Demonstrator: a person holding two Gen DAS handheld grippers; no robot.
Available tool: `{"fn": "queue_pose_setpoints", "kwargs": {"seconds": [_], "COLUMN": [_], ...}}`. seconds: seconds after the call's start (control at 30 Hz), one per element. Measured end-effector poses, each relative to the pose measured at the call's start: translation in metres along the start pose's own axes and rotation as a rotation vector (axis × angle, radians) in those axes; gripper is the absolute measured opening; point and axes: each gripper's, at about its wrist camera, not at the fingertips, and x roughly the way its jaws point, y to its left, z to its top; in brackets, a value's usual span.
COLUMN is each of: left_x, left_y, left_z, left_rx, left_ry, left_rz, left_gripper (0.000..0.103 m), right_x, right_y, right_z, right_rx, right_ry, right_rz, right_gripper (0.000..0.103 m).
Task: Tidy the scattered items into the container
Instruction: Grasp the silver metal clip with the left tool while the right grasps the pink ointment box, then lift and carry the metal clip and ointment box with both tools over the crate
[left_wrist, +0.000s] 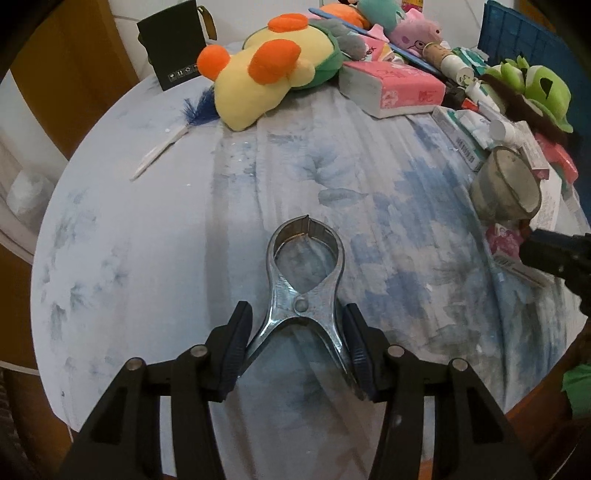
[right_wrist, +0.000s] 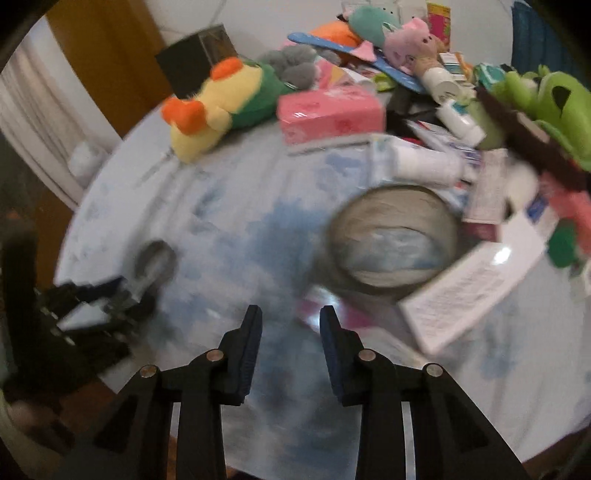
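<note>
- Left hand-held gripper (left_wrist: 295, 343) closed around handles of shiny metal spring clamp w/ ring-shaped jaws (left_wrist: 304, 273); clamp seen low over the blue floral-cloth bench (left_wrist: 147, 258), contact w/ cloth not discernible.
- Right hand-held gripper (right_wrist: 290, 345) part open, nothing held; view blurred.
- Step judged: clamp grasped for transfer.
- Grey translucent plastic cup (right_wrist: 395, 240) stands well right of clamp; blue plastic crate (left_wrist: 524, 40) at far right edge.
- Container not settled; carry to it needed next, clutter pile to be cleared.
</note>
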Motion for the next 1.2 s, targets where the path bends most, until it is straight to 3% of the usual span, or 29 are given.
{"fn": "queue_pose_setpoints", "kwargs": {"seconds": [0.13, 0.2, 0.3, 0.37, 0.4, 0.47, 0.57, 0.63, 0.7, 0.77, 0.83, 0.87, 0.9, 1.2], "left_x": [0.004, 0.006, 0.006, 0.004, 0.004, 0.004, 0.006, 0.007, 0.009, 0.009, 0.004, 0.002, -0.001, -0.023], "left_y": [-0.014, -0.019, -0.023, -0.025, -0.026, -0.027, -0.026, -0.025, -0.024, -0.023, -0.024, -0.025, -0.025, -0.029], "left_z": [0.0, 0.0, 0.001, 0.0, 0.0, 0.0, 0.002, 0.003, 0.005, 0.006, 0.006, 0.006, 0.006, 0.005], "left_rx": [0.007, 0.008, 0.006, 0.009, 0.01, 0.011, 0.004, -0.004, -0.011, -0.015, -0.015, -0.015, -0.014, -0.013], "left_ry": [0.015, 0.018, 0.018, 0.013, 0.011, 0.011, 0.018, 0.025, 0.027, 0.02, 0.009, 0.003, -0.003, -0.054], "left_rz": [-0.007, 0.006, 0.012, 0.013, 0.015, 0.019, 0.023, 0.022, 0.019, 0.015, 0.012, 0.01, 0.009, -0.006], "left_gripper": [0.048, 0.048, 0.048, 0.045, 0.045, 0.045, 0.045, 0.045, 0.046, 0.046, 0.046, 0.043, 0.038, 0.038], "right_x": [0.006, 0.008, 0.014, 0.017, 0.016, 0.013, 0.015, 0.018, 0.016, 0.013, 0.013, 0.014, 0.016, -0.004], "right_y": [-0.016, -0.016, -0.017, -0.015, -0.013, -0.013, -0.011, -0.011, -0.011, -0.014, -0.016, -0.017, -0.017, -0.001], "right_z": [-0.01, -0.009, -0.009, -0.013, -0.015, -0.016, -0.016, -0.017, -0.018, -0.018, -0.017, -0.018, -0.02, -0.018], "right_rx": [-0.068, -0.094, -0.115, -0.127, -0.13, -0.097, -0.077, -0.082, -0.087, -0.077, -0.07, -0.07, -0.071, -0.077], "right_ry": [0.04, 0.036, 0.056, 0.075, 0.08, 0.077, 0.085, 0.094, 0.076, 0.056, 0.053, 0.058, 0.064, 0.017], "right_rz": [-0.015, -0.039, -0.068, -0.088, -0.095, -0.061, -0.027, 0.005, -0.004, -0.007, -0.012, -0.019, -0.026, -0.002], "right_gripper": [0.035, 0.048, 0.057, 0.055, 0.044, 0.034, 0.034, 0.042, 0.082, 0.089, 0.084, 0.052, 0.033, 0.028]}}
